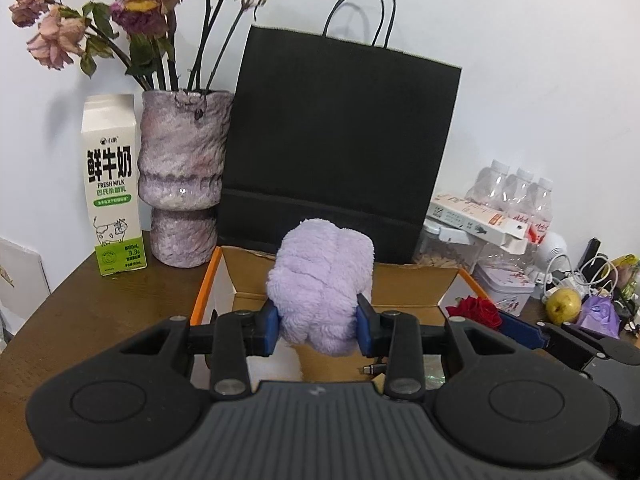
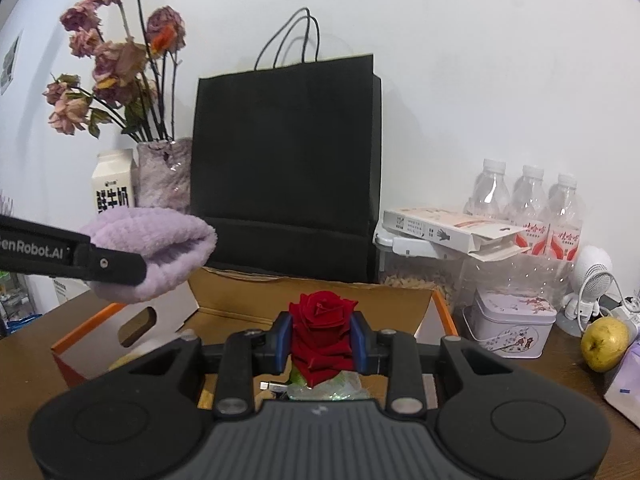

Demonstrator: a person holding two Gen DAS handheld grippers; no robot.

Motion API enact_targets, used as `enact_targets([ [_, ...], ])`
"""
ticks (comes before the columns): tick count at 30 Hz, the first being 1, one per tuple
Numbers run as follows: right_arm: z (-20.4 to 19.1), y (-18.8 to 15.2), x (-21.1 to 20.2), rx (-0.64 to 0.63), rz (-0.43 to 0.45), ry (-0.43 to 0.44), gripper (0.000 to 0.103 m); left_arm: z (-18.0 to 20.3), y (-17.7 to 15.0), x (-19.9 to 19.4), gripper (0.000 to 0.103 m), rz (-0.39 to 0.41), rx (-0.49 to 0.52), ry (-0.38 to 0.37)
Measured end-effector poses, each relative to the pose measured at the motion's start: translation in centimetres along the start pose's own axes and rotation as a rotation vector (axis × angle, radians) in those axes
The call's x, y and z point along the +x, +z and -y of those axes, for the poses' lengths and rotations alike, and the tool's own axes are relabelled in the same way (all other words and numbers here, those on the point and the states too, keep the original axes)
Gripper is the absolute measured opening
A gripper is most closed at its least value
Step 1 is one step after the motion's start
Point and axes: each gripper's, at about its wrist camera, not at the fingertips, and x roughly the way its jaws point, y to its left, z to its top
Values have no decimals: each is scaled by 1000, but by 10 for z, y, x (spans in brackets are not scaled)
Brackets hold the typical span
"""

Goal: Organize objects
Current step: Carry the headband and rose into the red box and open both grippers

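Your left gripper [image 1: 317, 322] clamps the fluffy lilac cloth bundle [image 1: 322, 280]; your right gripper [image 2: 322, 344] clamps the red velvet rose [image 2: 322, 320]. Both hang over the open cardboard box [image 2: 400, 300], which lies just below and ahead.

I see soft, even indoor light on both feeds — the white wall [image 1: 520, 60] reads bright, with faint shadows behind the bag handles [image 1: 360, 12]. Fisheye bending darkens the corners — the black bag [image 2: 286, 168] loses detail; edges look slightly soft.
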Motion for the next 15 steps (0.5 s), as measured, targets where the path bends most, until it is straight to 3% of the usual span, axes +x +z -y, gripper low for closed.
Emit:
enact_targets([
  [15,4,-10,24,6,-60,2,30,1,-10,33,41,-65,18,0],
])
